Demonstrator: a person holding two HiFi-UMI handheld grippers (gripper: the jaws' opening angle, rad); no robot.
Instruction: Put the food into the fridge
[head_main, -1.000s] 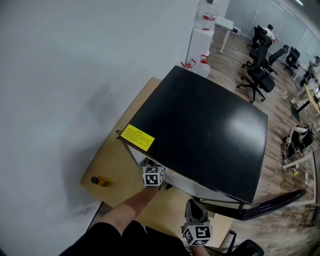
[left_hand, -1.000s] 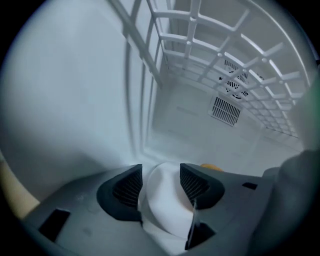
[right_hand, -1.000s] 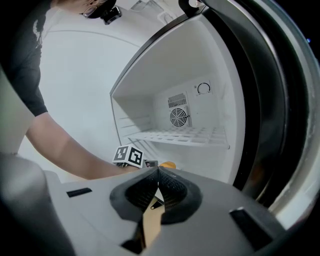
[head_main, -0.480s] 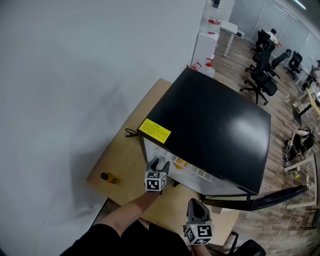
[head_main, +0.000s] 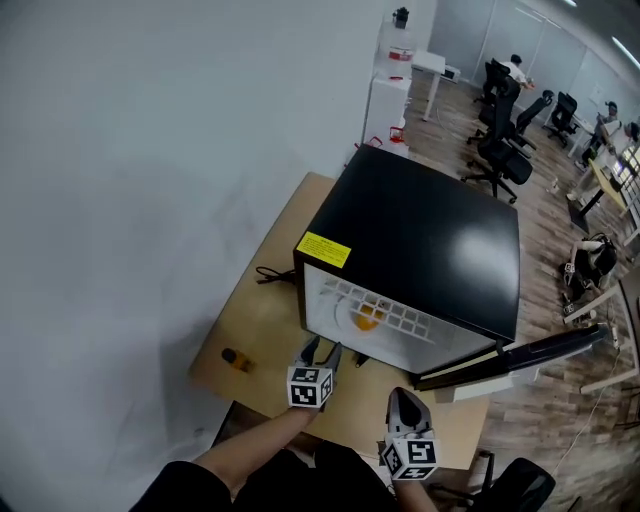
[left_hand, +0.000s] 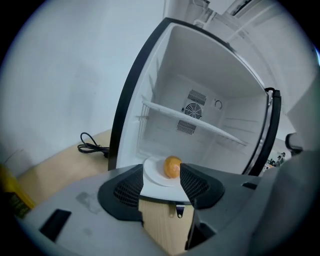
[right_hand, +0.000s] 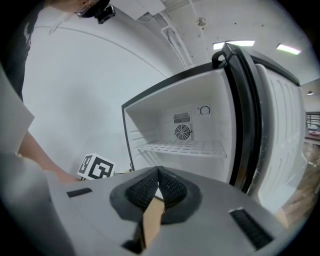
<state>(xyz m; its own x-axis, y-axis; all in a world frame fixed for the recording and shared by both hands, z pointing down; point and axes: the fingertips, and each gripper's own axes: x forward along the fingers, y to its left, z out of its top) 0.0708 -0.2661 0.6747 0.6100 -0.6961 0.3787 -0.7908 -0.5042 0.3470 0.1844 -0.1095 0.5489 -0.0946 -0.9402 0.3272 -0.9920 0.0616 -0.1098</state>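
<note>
Two grippers are held low over a pale wooden table (head_main: 262, 320) set against a white wall (head_main: 150, 150); office chairs (head_main: 497, 150) are seen toward one o'clock. A black fridge (head_main: 420, 235) is stood on the table, its door (head_main: 530, 352) swung wide toward four o'clock, so the white cavity is left open in front. The left gripper (head_main: 320, 352) is poised just before the opening, jaws spread, nothing between them. Orange food (left_hand: 172, 166) on a white plate (left_hand: 155, 172) lies on the fridge floor at its twelve o'clock (under a wire shelf (left_hand: 195, 120)). The right gripper (head_main: 403, 400) is held near the table's front edge, jaws closed together. A yellow bottle (head_main: 236, 359) is stood at the left gripper's nine o'clock, and a black cable (head_main: 272, 274) is coiled at eleven.
</note>
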